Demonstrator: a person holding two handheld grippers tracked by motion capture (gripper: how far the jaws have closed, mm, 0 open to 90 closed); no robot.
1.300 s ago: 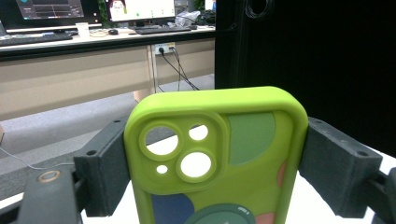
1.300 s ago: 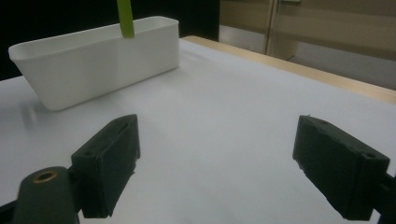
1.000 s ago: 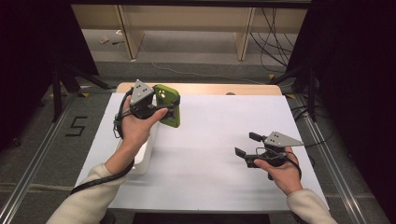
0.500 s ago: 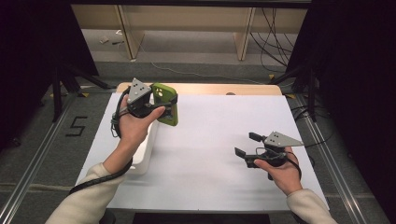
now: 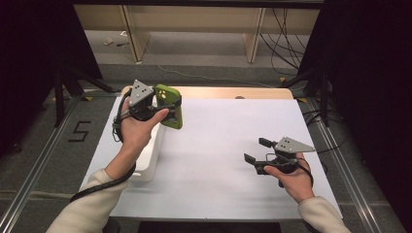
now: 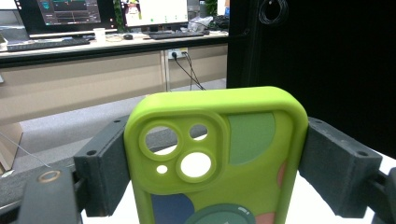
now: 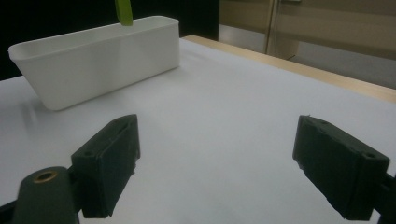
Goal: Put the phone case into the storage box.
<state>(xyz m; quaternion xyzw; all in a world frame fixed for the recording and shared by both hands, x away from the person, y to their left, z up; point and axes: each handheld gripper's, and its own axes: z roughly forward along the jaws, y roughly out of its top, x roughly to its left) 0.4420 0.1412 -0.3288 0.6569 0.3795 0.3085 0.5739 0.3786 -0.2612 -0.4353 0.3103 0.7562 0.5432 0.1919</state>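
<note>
A lime-green phone case (image 5: pixel 169 105) with camera cut-outs and coloured patches hangs in the air at the table's back left, above a white bin (image 5: pixel 151 154). My left gripper (image 5: pixel 170 104) is shut on it. In the left gripper view both black pads press the case (image 6: pixel 215 154) on its two long sides. My right gripper (image 5: pixel 256 150) hovers low over the white table at the right, jaws wide open with nothing between them. In the right gripper view its pads (image 7: pixel 109 163) frame bare tabletop, with the bin (image 7: pixel 98 58) farther off and the case's lower tip (image 7: pixel 123 11) above it.
The white sheet (image 5: pixel 218 145) covers the table, whose wooden edge (image 5: pixel 233 92) shows along the back. Metal rails run down both sides. Cables lie on the floor beyond the table. A desk with monitors (image 6: pixel 70 14) stands in the background of the left gripper view.
</note>
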